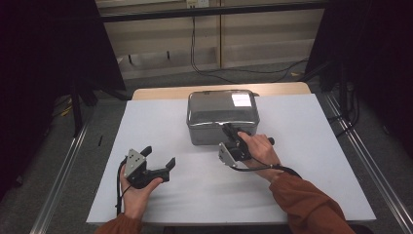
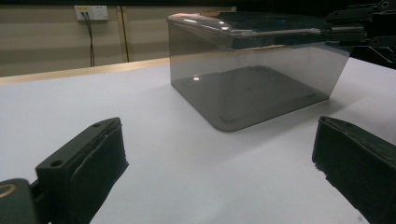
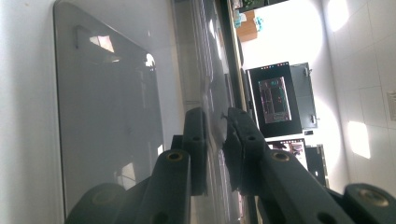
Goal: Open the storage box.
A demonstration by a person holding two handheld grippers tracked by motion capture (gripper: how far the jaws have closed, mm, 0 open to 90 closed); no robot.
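So the right gripper (image 1: 229,130) is pinching the near lid edge of the smoky box (image 1: 222,116), mid-tabletop. Left gripper (image 1: 158,156) is idling w/ jaws wide open, nothing held. Prob lid-opening step; next needs a slow upward peel imo.

- Legible text, labels, brands, numbers: none found.
- Wall plate (image 2: 91,12) with yellow strip: marking too small to read.
- Dark screen (image 3: 274,99) with pale display: content blurred, unreadable.
- Smoky clear box (image 2: 252,70): surface unmarked, no label seen.
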